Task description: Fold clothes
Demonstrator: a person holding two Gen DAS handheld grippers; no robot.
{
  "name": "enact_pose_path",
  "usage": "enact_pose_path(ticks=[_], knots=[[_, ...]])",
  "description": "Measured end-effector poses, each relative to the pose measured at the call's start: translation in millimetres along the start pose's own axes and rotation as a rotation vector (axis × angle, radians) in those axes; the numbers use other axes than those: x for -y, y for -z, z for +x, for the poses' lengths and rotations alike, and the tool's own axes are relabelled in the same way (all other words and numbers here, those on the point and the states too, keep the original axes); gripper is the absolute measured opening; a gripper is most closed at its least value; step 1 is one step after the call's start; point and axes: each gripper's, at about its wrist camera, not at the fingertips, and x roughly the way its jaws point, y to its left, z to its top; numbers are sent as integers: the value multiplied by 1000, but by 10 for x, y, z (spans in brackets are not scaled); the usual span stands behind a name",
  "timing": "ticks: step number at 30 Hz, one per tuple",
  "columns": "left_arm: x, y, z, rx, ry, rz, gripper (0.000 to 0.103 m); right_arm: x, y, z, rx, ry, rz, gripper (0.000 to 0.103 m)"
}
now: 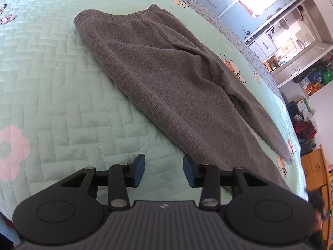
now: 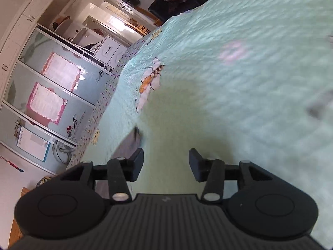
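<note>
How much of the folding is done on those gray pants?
Done: the gray pants look folded once lengthwise, one leg over the other, lying flat on the green quilt. In hand: nothing; the left gripper and the right gripper are both open and empty. Left: the pants are still long, so they probably need folding across into a smaller bundle.

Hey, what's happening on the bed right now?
A person with a gripper in each hand is folding clothes on a green quilted bedspread. Grey knit trousers lie flat on it, apparently folded in half lengthwise, waistband at the far end. The left gripper hovers open at the near edge of the trousers, holding nothing. The right gripper is open too, empty, over bare bedspread with only a blurred bit of grey cloth beside it.
</note>
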Motion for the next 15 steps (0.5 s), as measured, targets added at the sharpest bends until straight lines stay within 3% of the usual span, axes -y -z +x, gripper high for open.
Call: enact_pose_path(ticks=[5, 10, 11, 12, 13, 15], knots=[[27, 56, -132, -5, 52, -26, 42, 114, 575, -744, 2, 48, -11, 56], [52, 96, -334, 1, 92, -42, 42, 103, 888, -530, -13, 18, 44, 57], [46, 99, -390, 8, 98, -46, 42, 91, 891, -484, 6, 19, 59, 52], [37, 101, -448, 18, 103, -51, 42, 113, 872, -459, 14, 17, 105, 15], [28, 102, -507, 27, 108, -56, 42, 164, 840, -439, 12, 15, 161, 5], [-5, 95, -595, 45, 117, -65, 42, 241, 802, -461, 25, 19, 205, 3]])
